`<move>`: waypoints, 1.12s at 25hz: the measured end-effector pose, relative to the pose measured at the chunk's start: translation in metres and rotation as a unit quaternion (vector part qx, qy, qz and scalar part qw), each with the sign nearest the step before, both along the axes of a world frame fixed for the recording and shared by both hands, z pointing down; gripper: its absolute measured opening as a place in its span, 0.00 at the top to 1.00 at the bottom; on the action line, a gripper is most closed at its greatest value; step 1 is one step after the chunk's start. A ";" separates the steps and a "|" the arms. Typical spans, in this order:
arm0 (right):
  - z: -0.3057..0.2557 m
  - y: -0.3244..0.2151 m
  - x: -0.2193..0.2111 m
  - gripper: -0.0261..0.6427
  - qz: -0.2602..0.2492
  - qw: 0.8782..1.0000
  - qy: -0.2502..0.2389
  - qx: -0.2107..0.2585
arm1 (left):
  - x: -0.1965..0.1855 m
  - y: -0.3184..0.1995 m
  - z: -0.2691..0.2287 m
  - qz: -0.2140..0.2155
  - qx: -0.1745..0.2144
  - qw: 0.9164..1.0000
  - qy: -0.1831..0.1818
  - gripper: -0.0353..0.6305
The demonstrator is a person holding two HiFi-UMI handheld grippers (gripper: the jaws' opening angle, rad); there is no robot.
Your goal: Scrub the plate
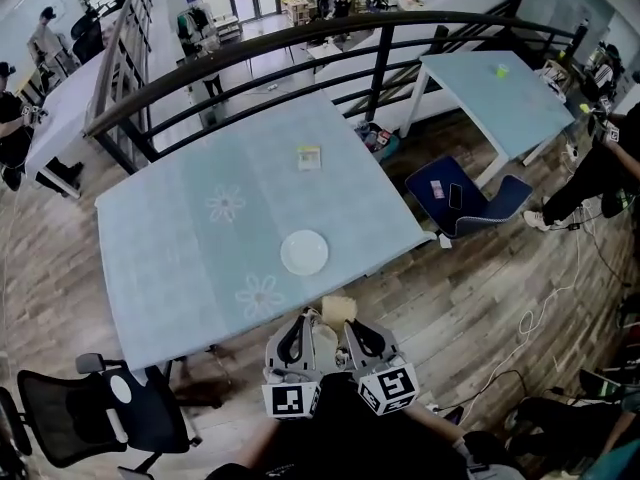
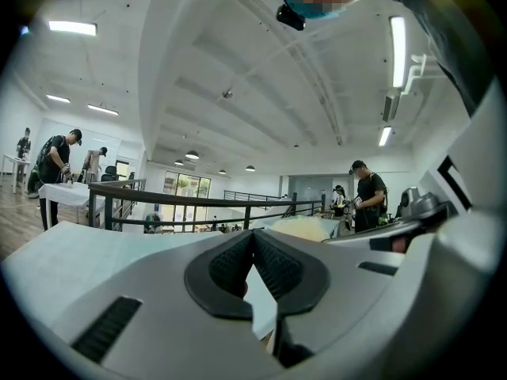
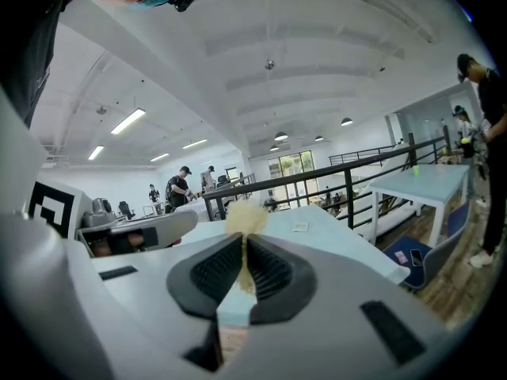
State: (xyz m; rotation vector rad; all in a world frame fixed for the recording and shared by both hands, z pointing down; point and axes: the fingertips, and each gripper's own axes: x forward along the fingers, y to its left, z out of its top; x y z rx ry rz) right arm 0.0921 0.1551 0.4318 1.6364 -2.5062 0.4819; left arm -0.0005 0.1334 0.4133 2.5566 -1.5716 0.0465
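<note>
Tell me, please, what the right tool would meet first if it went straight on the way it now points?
Probably the plate: in the head view the right tool, shut on the sponge, aims across the near edge of the table towards it. Height is unclear, so it might pass above the plate.

Pale blue tabletop (image 1: pixel 170 238) runs bare from its near edge up to the small round white plate (image 1: pixel 304 252), open passage all round it. Small pale square card (image 1: pixel 309 157) lies well beyond. Black mesh office chair (image 1: pixel 62 415) crowds the near-left corner; dark curved metal railing (image 1: pixel 330 26) fences the far side.
</note>
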 end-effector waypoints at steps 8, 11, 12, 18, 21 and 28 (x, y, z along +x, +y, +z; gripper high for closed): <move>0.008 -0.058 0.016 0.92 0.009 1.000 0.019 -0.015 | 0.012 -0.067 0.006 0.006 -0.006 1.000 0.011 0.93; 0.013 -0.080 0.019 0.92 0.008 0.999 0.034 -0.025 | 0.014 -0.092 0.011 -0.004 -0.017 1.000 0.020 0.93; 0.014 -0.088 0.020 0.92 0.006 0.999 0.035 -0.028 | 0.016 -0.099 0.012 -0.004 -0.019 1.000 0.020 0.93; 0.007 -0.133 0.021 0.92 0.001 0.999 0.033 -0.036 | 0.030 -0.142 0.004 0.015 -0.006 1.000 0.019 0.93; 0.011 -0.150 0.016 0.92 -0.008 0.998 0.039 -0.048 | 0.028 -0.154 0.000 0.010 -0.011 1.000 0.028 0.93; 0.010 -0.184 -0.014 0.92 -0.038 0.997 0.055 -0.049 | -0.003 -0.181 0.018 -0.013 -0.030 0.999 0.021 0.93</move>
